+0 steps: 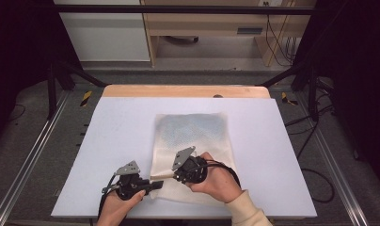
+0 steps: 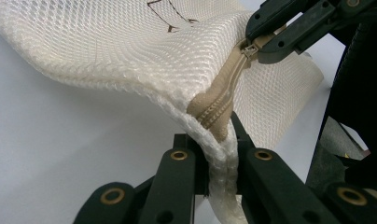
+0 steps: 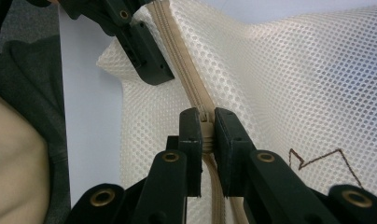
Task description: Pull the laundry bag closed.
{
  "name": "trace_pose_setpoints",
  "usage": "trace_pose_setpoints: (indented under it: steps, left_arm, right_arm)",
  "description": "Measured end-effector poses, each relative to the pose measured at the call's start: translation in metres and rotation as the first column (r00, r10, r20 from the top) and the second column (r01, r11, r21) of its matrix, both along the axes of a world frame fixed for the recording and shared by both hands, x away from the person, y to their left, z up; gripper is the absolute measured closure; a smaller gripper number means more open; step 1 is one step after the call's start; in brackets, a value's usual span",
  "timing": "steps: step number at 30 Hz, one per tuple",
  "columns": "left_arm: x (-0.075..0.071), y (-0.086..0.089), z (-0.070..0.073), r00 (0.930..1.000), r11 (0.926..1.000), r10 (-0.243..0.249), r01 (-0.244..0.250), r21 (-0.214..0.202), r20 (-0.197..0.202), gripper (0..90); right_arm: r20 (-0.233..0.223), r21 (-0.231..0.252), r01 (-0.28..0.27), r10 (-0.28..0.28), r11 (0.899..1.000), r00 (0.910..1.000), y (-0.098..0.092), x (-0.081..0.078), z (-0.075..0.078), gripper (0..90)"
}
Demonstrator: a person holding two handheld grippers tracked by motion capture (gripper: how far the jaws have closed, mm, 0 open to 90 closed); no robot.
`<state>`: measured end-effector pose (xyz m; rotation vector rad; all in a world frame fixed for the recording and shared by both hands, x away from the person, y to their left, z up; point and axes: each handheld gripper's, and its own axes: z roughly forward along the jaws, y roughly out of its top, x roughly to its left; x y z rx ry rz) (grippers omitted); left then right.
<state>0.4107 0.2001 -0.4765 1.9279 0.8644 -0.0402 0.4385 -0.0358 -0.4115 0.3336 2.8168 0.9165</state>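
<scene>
At the worktop's (image 1: 108, 141) 6 o'clock edge, the left gripper (image 1: 150, 184) pinches the mesh laundry bag's (image 1: 193, 136) zipper end; the right gripper (image 1: 175, 173), just beyond, clamps the zipper slider (image 3: 206, 128). Zipping looks barely started: the track (image 3: 177, 51) stands closed between the 2, the rest unclear.

Mesh bag (image 1: 190, 141): contents blurred behind weave; brown stitched mark (image 3: 324, 161) cut off; near edge hidden under hand (image 1: 218, 181).
</scene>
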Motion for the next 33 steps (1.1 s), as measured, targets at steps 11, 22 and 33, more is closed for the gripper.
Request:
trace_pose_setpoints:
  steps: [11, 22, 33]
  left_arm:
    - [0.0, 0.0, -0.001, 1.0, 1.0, -0.002, 0.002, 0.005, -0.003, 84.3]
    - [-0.001, -0.003, 0.0, 0.9999, 0.9999, -0.011, 0.011, 0.007, 0.0, 84.3]
    - [-0.002, -0.008, -0.001, 0.9999, 0.9999, -0.014, 0.014, 0.009, -0.004, 84.2]
  right_arm:
    - [-0.003, 0.006, 0.01, -0.01, 1.0, 0.9999, -0.006, -0.002, -0.001, 82.1]
    - [0.001, 0.01, 0.023, -0.023, 1.0, 0.9997, -0.016, -0.005, -0.001, 82.1]
    - [-0.001, 0.011, 0.039, -0.039, 0.999, 0.9992, -0.025, -0.005, 0.0, 82.1]
